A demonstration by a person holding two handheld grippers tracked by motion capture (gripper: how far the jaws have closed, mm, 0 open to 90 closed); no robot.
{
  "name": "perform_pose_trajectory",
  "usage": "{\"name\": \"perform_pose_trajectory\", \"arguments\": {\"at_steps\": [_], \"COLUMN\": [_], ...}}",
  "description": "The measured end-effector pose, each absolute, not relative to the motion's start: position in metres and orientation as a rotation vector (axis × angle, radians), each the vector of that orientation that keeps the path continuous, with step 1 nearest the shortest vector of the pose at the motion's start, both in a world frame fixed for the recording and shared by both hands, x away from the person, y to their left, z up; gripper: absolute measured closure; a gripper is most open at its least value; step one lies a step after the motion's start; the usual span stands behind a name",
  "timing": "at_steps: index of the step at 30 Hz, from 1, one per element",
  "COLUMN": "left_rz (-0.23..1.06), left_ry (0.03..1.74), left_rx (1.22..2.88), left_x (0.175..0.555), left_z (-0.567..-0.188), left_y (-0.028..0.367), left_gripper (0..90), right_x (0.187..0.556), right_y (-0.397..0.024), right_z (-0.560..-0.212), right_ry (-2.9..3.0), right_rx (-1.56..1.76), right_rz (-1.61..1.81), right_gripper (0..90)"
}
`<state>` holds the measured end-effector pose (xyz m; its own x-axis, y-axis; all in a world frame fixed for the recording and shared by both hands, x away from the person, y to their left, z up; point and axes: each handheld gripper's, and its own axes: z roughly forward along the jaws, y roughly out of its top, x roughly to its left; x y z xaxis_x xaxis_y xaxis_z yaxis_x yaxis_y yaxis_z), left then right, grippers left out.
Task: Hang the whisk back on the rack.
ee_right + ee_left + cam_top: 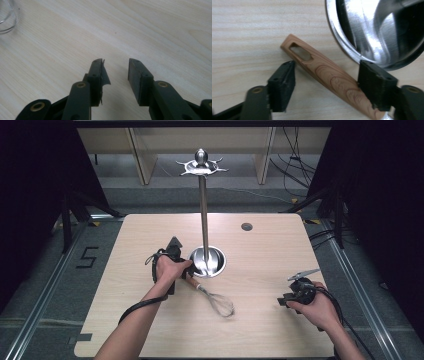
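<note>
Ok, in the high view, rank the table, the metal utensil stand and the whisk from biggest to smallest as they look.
1. table, by far the widest.
2. metal utensil stand, tall from base to hooked top.
3. whisk, lying flat beside the stand's base, clearly the smallest.

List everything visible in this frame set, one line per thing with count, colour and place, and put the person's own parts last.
whisk: 1, wood-grain handle with silver wire head, lying on the table just in front of the stand's base.
utensil stand: 1, shiny steel, round dished base near the table's middle, upright pole with hooks at the top.
table: 1, light wood, with a dark round hole near its far edge.
left gripper: 1, black, jaws open on either side of the whisk's handle, one pad right against it, no grip yet.
right gripper: 1, black, jaws open over bare tabletop, nothing between them.
hands: 2, each holding a gripper, forearms coming in from the near edge.
</note>
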<state>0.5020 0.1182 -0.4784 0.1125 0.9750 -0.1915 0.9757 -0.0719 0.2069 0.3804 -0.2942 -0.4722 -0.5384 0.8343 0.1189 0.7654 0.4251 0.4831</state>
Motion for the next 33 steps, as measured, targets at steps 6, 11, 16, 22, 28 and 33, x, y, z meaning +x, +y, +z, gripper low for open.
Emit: {"name": "perform_pose_trajectory", "arguments": {"at_steps": [6,11,16,22,28,33], "left_rz": [0.071,0.099,0.135,0.081,0.042,0.069], "left_ry": [1.812,1.817,1.825,1.841,1.806,1.813], "left_rx": [2.268,2.341,2.375,2.375,2.395,2.395], "left_x": [0.496,0.49,0.486,0.482,0.472,0.46], "left_z": [-0.479,-0.477,-0.478,-0.477,-0.474,-0.47], "left_y": [0.119,0.124,0.131,0.141,0.148,0.15], "left_gripper": [54.2,64.0,62.0,54.9,54.7,55.2], "right_x": [0.378,0.378,0.379,0.379,0.379,0.379], "right_y": [-0.292,-0.291,-0.292,-0.292,-0.293,-0.294], "right_z": [-0.47,-0.472,-0.472,-0.472,-0.472,-0.472], "right_ry": [2.543,2.546,2.543,2.543,2.539,2.534], "right_rx": [1.46,1.457,1.448,1.446,1.435,1.456], "right_rz": [0.777,0.777,0.774,0.78,0.788,0.781], "right_gripper": [64.8,64.8,64.6,64.6,64.4,64.2]}}
